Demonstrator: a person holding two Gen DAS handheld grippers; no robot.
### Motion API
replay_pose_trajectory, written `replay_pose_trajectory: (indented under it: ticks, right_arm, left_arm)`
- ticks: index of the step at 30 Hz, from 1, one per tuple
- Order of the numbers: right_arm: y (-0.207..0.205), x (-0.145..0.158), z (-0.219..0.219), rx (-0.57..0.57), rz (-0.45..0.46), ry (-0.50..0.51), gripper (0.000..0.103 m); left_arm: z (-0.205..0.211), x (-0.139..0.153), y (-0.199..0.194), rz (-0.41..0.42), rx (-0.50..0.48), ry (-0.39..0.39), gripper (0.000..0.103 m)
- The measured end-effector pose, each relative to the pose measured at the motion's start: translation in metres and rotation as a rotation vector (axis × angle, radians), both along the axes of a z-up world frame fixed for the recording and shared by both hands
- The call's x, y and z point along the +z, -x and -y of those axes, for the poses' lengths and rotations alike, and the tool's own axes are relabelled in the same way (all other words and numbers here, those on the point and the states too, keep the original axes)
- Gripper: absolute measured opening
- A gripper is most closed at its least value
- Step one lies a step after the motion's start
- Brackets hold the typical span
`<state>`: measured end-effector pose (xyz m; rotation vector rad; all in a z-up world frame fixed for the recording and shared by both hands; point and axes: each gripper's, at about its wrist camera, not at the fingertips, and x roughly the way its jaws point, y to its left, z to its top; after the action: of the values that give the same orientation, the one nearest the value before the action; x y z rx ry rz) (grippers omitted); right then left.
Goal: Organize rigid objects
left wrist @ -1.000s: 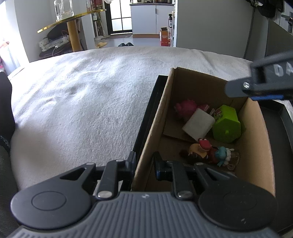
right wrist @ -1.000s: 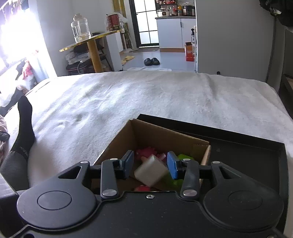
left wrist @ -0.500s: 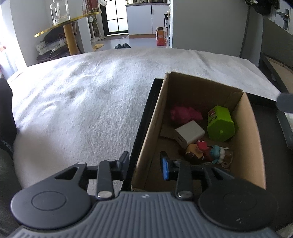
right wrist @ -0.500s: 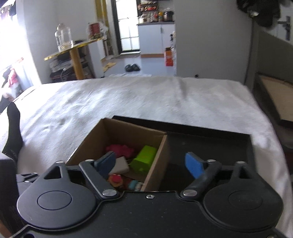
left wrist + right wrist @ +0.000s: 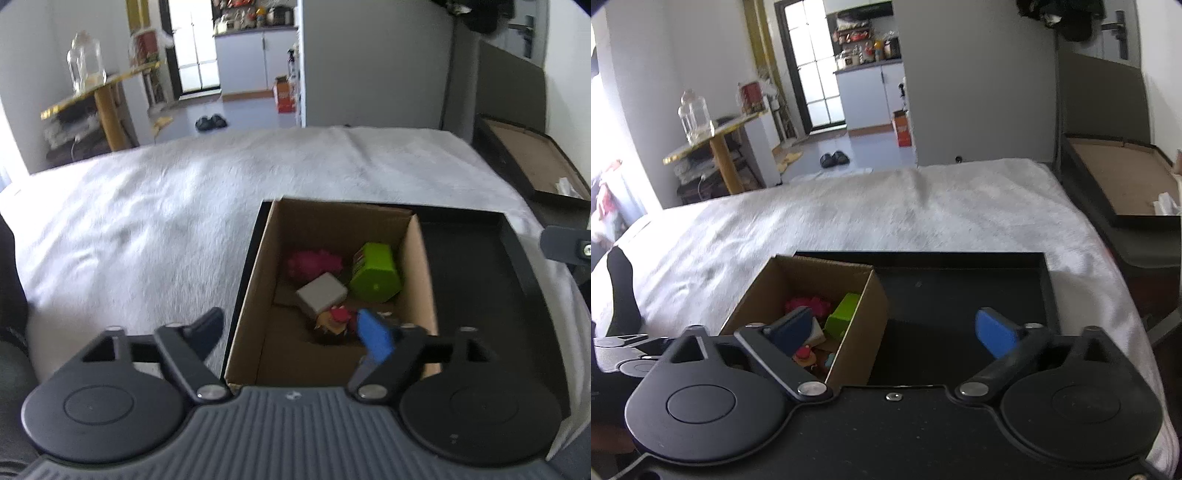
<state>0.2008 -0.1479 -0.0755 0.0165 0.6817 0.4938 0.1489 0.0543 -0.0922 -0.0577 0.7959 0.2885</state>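
Observation:
An open cardboard box (image 5: 421,266) stands in the left part of a black tray (image 5: 476,266) on a white bed. In it lie a white block (image 5: 322,296), a green block (image 5: 376,273), a pink fuzzy toy (image 5: 314,261) and small coloured figures (image 5: 334,320). My left gripper (image 5: 295,332) is open and empty above the box's near left wall. My right gripper (image 5: 894,328) is open and empty, above the box (image 5: 875,314) and the tray (image 5: 960,295). The white block (image 5: 818,330) and green block (image 5: 844,317) show there too.
The white blanket (image 5: 147,221) covers the bed around the tray. A second dark tray with a brown floor (image 5: 1115,181) stands at the far right. A yellow side table with a glass jar (image 5: 694,118) stands beyond the bed. A socked foot (image 5: 620,291) rests at the left.
The right gripper let the white block go into the box, opened, and drew back to the right. The left gripper opened from the box's left wall and rose.

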Motion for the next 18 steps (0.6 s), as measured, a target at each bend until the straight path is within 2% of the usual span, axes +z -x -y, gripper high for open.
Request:
replay_pose_trajectory:
  ticks: [6, 18]
  right_arm:
    - [0.009, 0.005, 0.017, -0.023, 0.01, -0.04, 0.103]
    - [0.026, 0.011, 0.04, -0.045, 0.007, -0.084, 0.103]
  left_arm:
    - [0.012, 0.018, 0.009, 0.014, -0.018, -0.003, 0.089]
    - [0.02, 0.04, 0.028, 0.035, -0.03, -0.024, 0.091]
